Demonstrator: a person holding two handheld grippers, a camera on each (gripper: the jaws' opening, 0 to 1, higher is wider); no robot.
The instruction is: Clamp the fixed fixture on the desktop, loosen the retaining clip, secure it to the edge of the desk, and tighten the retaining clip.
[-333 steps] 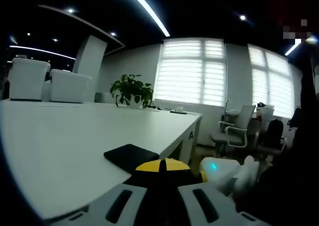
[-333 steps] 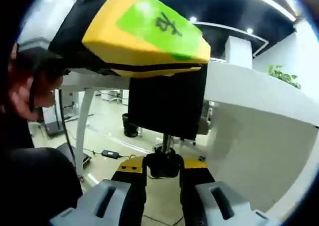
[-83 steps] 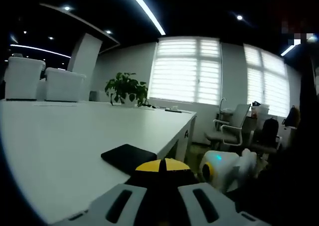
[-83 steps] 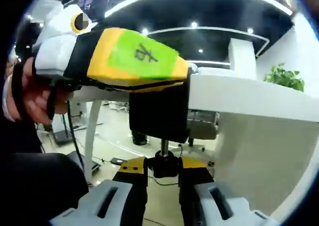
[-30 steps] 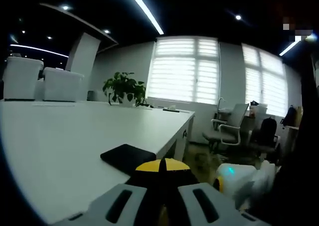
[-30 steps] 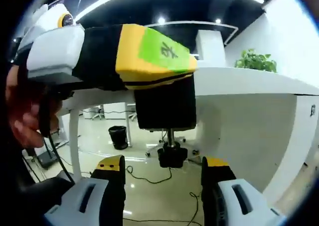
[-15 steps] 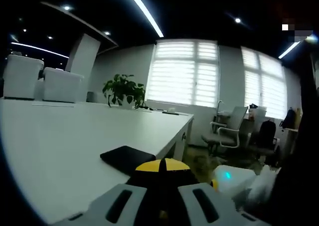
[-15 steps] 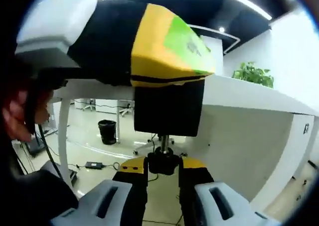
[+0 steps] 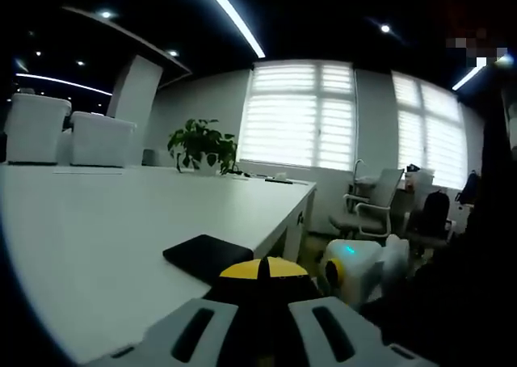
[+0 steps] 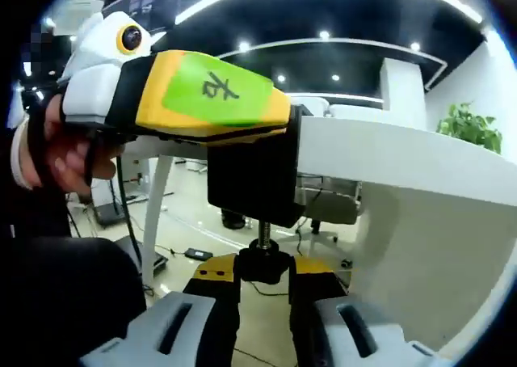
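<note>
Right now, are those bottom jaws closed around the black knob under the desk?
Yes, the right gripper has its jaws shut on the black knob below the clamp.

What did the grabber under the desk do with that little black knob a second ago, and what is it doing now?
A second ago the right gripper stood open, off the black knob. Half a second ago it closed on the knob, and it still grips it now. The left gripper stays clamped on the black fixture at the desk edge.

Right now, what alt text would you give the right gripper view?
The right tool is shut on the black knob under a black clamp on the white desk's edge. The left tool, held in a hand, grips the clamp from above.
</note>
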